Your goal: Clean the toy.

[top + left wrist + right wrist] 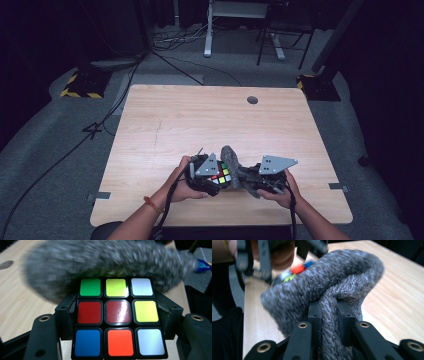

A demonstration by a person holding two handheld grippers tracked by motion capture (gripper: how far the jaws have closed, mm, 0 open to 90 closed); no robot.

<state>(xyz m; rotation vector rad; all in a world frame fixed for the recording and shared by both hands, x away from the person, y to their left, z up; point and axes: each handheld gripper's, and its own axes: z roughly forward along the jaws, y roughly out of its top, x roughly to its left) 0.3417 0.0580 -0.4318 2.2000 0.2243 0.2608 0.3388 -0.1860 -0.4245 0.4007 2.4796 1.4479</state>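
Left gripper view: cloth (105,262) blurred over cube (117,317).

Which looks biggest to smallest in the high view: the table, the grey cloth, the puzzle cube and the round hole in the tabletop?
1. Table
2. Grey cloth
3. Puzzle cube, partly hidden by the left tool, so its rank against the cloth is unsure
4. Round hole

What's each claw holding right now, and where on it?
Left claw clamps the cube by two opposite side faces, at its middle layer. Right claw pinches a bunched fold of the grey cloth, which is pressed against the cube.
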